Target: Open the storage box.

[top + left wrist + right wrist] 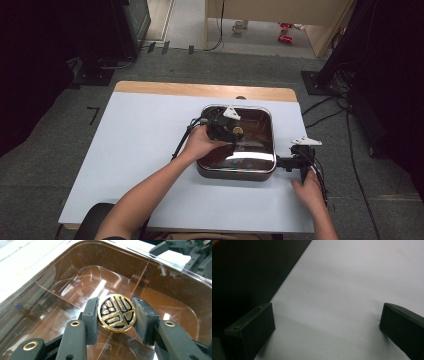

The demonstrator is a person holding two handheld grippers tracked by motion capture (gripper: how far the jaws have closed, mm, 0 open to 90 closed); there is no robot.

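The left gripper (116, 315) pinches the round gold knob (116, 314) on the glass lid (250, 131) at frame centre. The right gripper (325, 325), lower right, stands wide apart, holding nothing.

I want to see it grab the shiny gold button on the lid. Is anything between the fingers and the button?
No, nothing visible is in the way. In the left gripper view the fingers of the left gripper sit right on both sides of the round gold-and-black knob on the brown see-through lid, and they are closed on it.
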